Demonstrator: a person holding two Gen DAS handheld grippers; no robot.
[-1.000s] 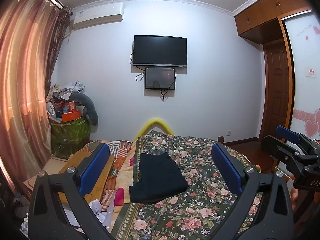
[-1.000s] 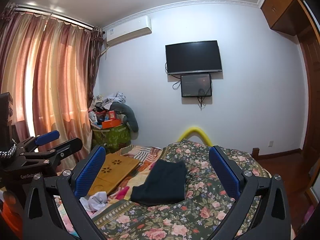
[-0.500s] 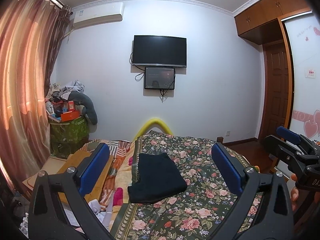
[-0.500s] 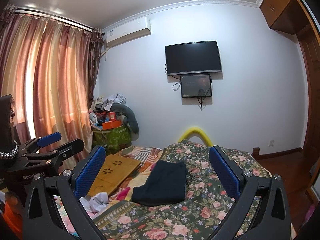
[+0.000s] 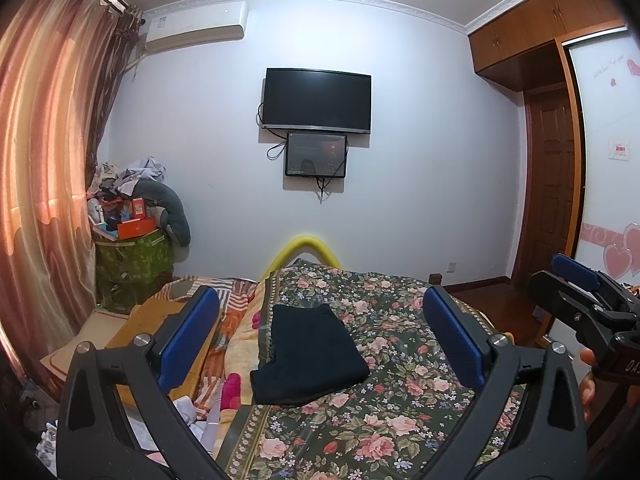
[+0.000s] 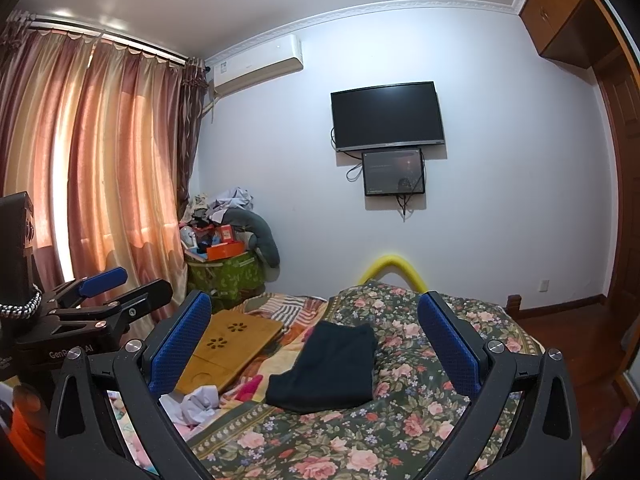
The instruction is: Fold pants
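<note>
- The left gripper (image 5: 320,336) is closest to us, with its two blue fingers (image 5: 190,336) wide apart and nothing between them
- The right gripper (image 6: 316,340) is the same, wide apart and holding nothing
- Both grippers hang up in the air, well back from the bed, and they have barely moved since a second ago
- From the left camera you can also see the right gripper off to the side, with a bit of the person's hand (image 5: 588,376) behind it
- Next comes the flowery bedspread (image 5: 400,408), dark green with pink roses
- The black pants (image 5: 308,356) lie on that bedspread, near its left edge, already folded into a small neat bundle
- The pants look just as they did a second ago, flat and not touched
- That makes me think the folding is done, or very nearly, and the grippers are only waiting
- Left of the pants there is a wooden lap tray (image 6: 228,344) and some crumpled white paper (image 6: 196,400), apart from the pants
- At the far end of the bed a yellow curved rail (image 5: 306,248) peeks up
- In the corner is a green box (image 5: 132,268) piled high with clothes and stuff
- On the back wall hangs a black TV (image 5: 316,100) with a smaller screen (image 5: 316,154) just under it
</note>
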